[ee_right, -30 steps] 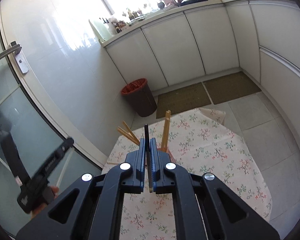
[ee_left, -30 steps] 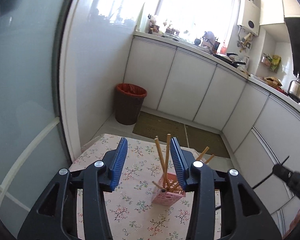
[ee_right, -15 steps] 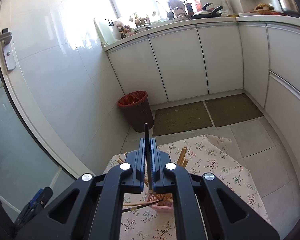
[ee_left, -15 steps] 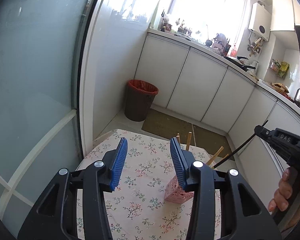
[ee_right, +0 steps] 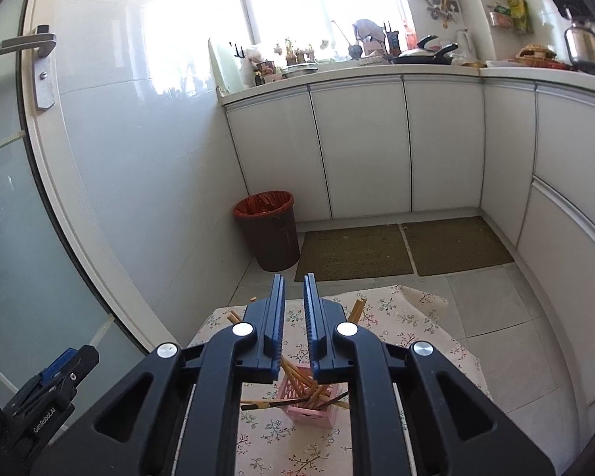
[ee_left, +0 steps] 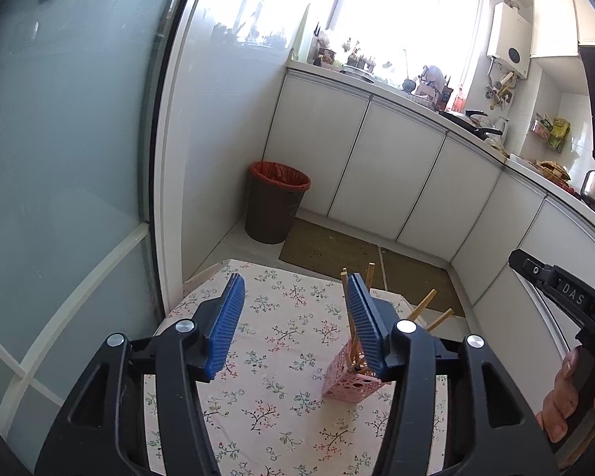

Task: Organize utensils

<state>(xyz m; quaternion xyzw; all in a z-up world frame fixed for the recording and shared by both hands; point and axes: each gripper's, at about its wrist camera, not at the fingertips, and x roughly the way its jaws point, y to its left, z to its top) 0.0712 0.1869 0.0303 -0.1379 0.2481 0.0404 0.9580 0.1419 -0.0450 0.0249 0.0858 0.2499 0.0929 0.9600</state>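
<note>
A pink perforated utensil holder [ee_left: 347, 377] stands on the floral tablecloth [ee_left: 281, 341] and holds several wooden chopsticks [ee_left: 424, 307] that lean outward. It also shows in the right wrist view [ee_right: 311, 408], where a dark chopstick [ee_right: 273, 403] lies across its rim. My left gripper [ee_left: 293, 325] is open and empty, above and left of the holder. My right gripper [ee_right: 293, 325] is slightly open and empty, directly above the holder. The right gripper body [ee_left: 563, 301] shows at the right edge of the left wrist view.
A brown waste bin with a red liner [ee_left: 275, 206] stands on the floor past the table. White cabinets [ee_right: 377, 146] and two floor mats [ee_right: 400, 246] lie beyond. A glass door [ee_left: 59, 158] is close on the left.
My right gripper has opened and let go of the dark chopstick, which now rests across the holder. Both grippers have pulled back and higher from the holder.
</note>
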